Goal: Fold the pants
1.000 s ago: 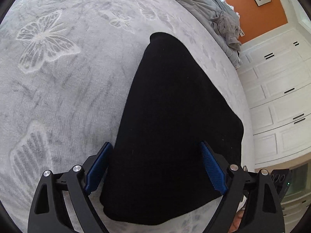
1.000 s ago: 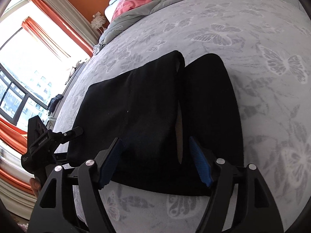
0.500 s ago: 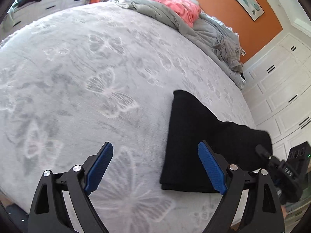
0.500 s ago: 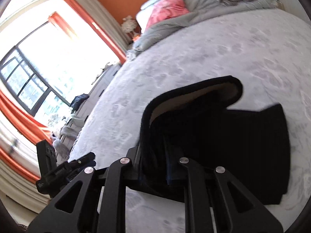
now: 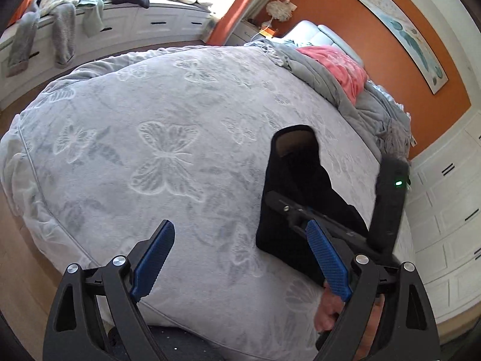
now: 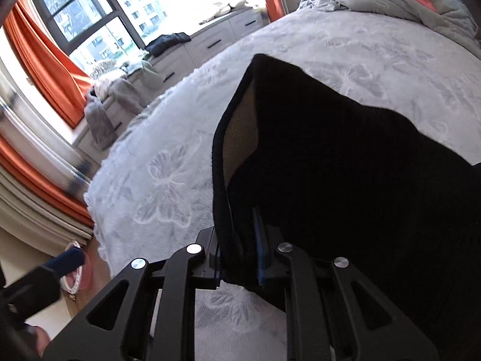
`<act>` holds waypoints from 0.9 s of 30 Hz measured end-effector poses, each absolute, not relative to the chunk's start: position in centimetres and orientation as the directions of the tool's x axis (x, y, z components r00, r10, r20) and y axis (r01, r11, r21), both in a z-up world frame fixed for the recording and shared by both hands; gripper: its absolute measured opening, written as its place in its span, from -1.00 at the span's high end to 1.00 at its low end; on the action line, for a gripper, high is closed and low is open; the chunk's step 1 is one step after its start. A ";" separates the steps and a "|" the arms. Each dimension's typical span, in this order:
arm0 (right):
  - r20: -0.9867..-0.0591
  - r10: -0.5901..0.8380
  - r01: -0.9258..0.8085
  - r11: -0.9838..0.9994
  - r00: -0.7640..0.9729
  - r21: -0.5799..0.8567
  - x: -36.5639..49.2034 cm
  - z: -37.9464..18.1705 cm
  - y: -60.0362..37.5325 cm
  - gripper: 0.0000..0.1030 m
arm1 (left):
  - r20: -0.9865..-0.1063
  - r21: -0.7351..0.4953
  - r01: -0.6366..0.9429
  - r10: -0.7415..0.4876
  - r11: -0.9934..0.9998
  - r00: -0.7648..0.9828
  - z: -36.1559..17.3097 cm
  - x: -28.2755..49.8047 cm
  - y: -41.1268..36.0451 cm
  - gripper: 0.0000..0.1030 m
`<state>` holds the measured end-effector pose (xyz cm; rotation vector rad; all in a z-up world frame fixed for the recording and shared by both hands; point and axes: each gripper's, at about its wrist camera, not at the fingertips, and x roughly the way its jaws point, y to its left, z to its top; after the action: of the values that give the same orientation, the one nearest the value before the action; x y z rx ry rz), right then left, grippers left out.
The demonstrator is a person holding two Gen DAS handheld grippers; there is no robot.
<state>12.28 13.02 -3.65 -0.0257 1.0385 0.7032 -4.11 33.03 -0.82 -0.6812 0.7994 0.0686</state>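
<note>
The black pants [image 6: 345, 156] are clamped at one edge by the right hand-held gripper [image 6: 240, 240], fingers pinched tight on the fabric, and part of them is lifted off the bed [image 5: 168, 138] with a tan lining shown at the opening. The left hand-held gripper [image 5: 240, 258] is spread wide with nothing held, over the butterfly-print cover just beside the pants.
</note>
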 end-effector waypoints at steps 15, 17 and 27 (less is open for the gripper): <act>-0.553 0.541 -0.301 0.831 0.634 0.468 9.2 10.9 -15.9 0.71 | -0.626 -0.591 -0.111 -0.368 0.799 0.688 0.8 -0.8 25.5 -0.69; -0.613 0.400 -0.139 0.893 0.682 0.427 7.5 8.7 -23.5 0.63 | -0.630 -0.580 -0.056 -0.404 0.813 0.664 0.9 0.1 22.2 -0.69; -0.741 0.154 0.211 0.903 0.654 0.374 0.8 -1.1 -39.8 -0.30 | -0.668 -0.684 -0.031 -0.608 0.729 0.428 -6.5 7.2 7.2 -0.70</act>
<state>0.76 -39.81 -1.05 0.4567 0.8653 -0.0334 7.21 7.16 -6.51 -0.6875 1.0831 -0.3982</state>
